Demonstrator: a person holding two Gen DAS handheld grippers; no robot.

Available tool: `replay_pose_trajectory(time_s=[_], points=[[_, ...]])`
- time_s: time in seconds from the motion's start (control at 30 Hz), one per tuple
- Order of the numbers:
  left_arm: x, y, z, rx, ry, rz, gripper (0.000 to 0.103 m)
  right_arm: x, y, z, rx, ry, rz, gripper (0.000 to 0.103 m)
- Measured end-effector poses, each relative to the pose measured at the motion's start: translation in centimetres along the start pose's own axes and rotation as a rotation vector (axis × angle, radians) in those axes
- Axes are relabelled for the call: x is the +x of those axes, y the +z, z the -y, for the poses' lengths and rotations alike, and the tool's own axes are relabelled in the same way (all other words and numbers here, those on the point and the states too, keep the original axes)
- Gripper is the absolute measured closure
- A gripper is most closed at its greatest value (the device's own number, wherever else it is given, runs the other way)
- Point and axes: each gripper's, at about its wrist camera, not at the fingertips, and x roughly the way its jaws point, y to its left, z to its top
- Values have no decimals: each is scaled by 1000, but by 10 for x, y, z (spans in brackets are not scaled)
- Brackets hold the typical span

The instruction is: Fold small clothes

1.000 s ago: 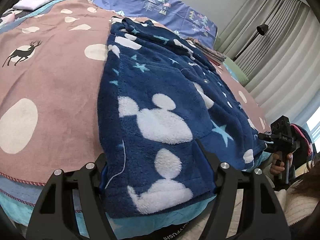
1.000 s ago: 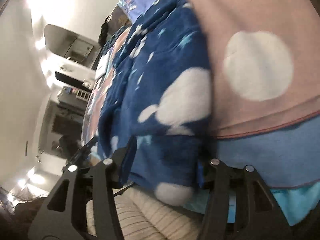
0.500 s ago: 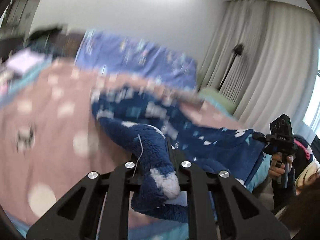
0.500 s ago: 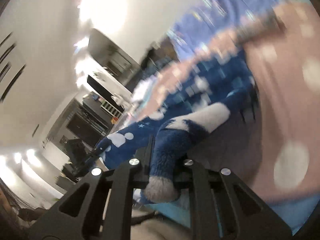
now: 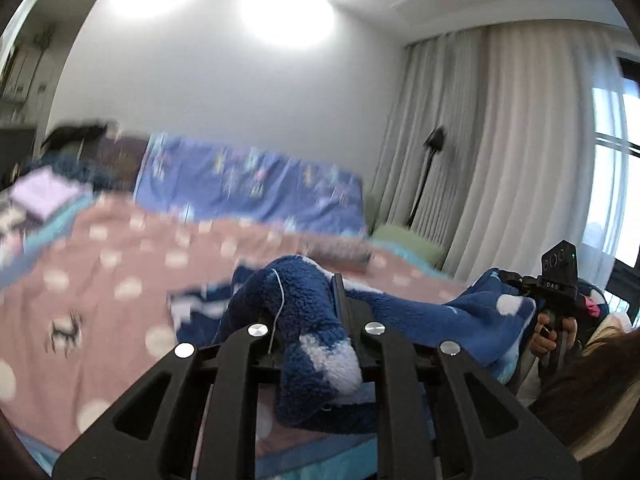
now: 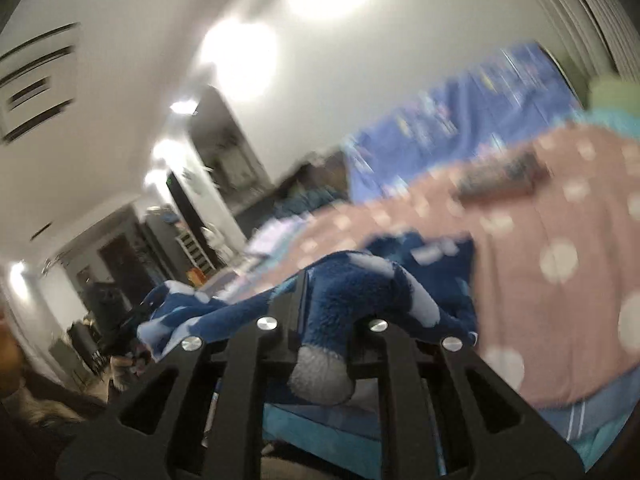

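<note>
A corner of the navy fleece garment (image 5: 316, 344) is pinched between the closed-in fingers of the left hand-held gripper (image 5: 310, 320), with a tuft of white-patched pile bunched up and spilling back over the frame toward the camera. The opposite corner of the same garment is clamped in like manner by the right hand-held gripper (image 6: 332, 320), a grey-tipped end of fleece being squeezed out behind its fingers. Seen from the left hand-held gripper, the cloth is stretched off to its right side, where the other hand-held gripper is seen gripped in the person's hand (image 5: 550, 330); the span between the two is held raised, while the far part of the garment is draped down ahead of the fingers onto the bed (image 5: 120, 300) with its pink spotted cover. Much of the background is smeared by motion blur, so finer detail of the cloth's lie cannot be made out. As far as can be judged, the task is at an early stage: the near edge has been taken up at both corners, but no completed fold is visible. Carrying the raised edge forward over the rest, laying it down, and any further folds are judged to remain.
</note>
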Motion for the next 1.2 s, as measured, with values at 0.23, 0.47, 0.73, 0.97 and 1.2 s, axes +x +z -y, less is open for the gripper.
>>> replay_pose_trajectory(time_s=[0.23, 0.47, 0.73, 0.97, 1.2], points=[[59, -4, -40, -100, 54, -81, 87, 67, 4, 44, 103, -85, -74, 90], [96, 20, -56, -87, 99, -90, 85, 110, 36, 61, 85, -86, -76, 89], [147, 59, -81, -47, 141, -70, 85, 173, 89, 88, 84, -93, -68, 89], [231, 63, -130, -46, 196, -161, 85, 245, 101, 132, 115, -151, -140, 88], [322, -18, -205, -182, 307, -436, 83, 324, 45, 190, 94, -358, -322, 88]])
